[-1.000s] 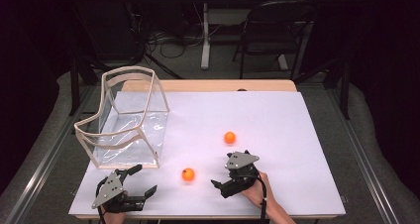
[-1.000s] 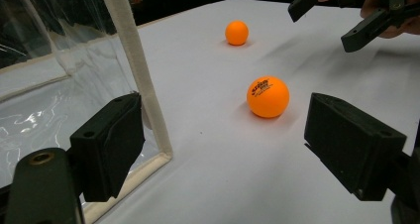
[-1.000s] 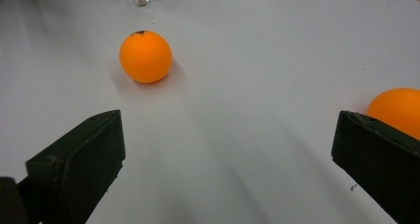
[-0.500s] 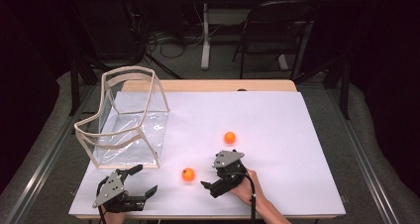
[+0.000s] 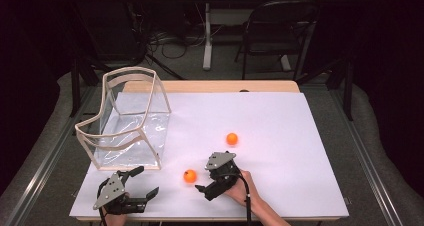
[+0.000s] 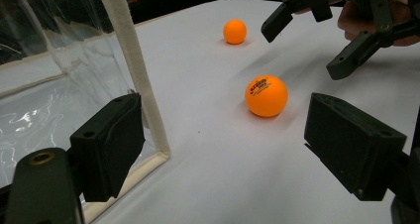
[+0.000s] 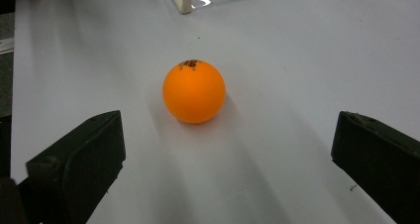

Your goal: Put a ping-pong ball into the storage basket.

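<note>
On bench, near edge: orange ball [image 5: 189,176] at nine o'clock of right gripper [image 5: 209,185], fingers spread (left gripper [image 5: 145,183] likewise, idle). Risk: ball rolls if nudged off-centre.

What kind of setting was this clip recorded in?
Probably a lab or data-collection workspace, not a home. A white-covered table stands in a dark room, loose cables trail across the floor behind it beside a black folding chair, and a person works hand-held tongs toward small orange balls.
</note>
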Demonstrator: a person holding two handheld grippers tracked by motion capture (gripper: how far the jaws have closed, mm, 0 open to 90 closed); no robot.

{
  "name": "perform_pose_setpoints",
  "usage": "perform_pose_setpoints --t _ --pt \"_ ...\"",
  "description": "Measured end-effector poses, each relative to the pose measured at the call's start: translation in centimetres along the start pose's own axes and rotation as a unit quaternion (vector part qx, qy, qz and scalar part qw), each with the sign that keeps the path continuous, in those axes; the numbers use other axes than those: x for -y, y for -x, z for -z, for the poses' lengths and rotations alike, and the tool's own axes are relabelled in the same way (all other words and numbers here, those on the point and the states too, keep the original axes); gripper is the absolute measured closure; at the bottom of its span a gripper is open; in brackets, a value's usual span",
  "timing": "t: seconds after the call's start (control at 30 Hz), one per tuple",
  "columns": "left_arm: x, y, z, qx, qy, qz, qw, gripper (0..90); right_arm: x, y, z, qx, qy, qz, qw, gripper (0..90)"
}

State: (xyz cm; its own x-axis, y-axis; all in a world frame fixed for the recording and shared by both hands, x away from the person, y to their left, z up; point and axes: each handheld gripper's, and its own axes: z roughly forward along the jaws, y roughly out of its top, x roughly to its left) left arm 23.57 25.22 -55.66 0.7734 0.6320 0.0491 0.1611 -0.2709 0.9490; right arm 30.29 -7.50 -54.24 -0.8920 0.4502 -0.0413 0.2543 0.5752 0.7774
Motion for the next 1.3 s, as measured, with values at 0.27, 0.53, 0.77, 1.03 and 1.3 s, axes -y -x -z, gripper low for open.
perform_pose_setpoints --t 0.27,0.53,0.77,1.03,1.3 --pt "0.0 0.0 0.1 -0.002 0.001 -0.001 1.0000 15.7 -0.7 -0.4 -0.8 -0.010 -0.006 0.009 0.9999 0.0" --pt "0.0 0.0 0.0 0.000 0.000 0.000 1.0000 15.7 -1.0 -0.5 -1.4 -0.013 -0.017 0.009 0.9997 0.0" --pt "0.0 0.0 0.0 0.001 0.000 0.000 1.0000 15.7 -1.6 -0.9 -2.1 -0.013 -0.030 0.023 0.9992 5.4" --pt "0.0 0.0 0.1 0.000 0.002 0.000 1.0000 15.7 -1.9 -1.3 -2.7 -0.011 -0.042 0.027 0.9987 21.6" --pt "0.0 -0.1 0.1 0.000 0.005 0.005 1.0000 15.7 -2.4 -1.5 -3.3 -0.017 -0.042 0.020 0.9988 36.3"
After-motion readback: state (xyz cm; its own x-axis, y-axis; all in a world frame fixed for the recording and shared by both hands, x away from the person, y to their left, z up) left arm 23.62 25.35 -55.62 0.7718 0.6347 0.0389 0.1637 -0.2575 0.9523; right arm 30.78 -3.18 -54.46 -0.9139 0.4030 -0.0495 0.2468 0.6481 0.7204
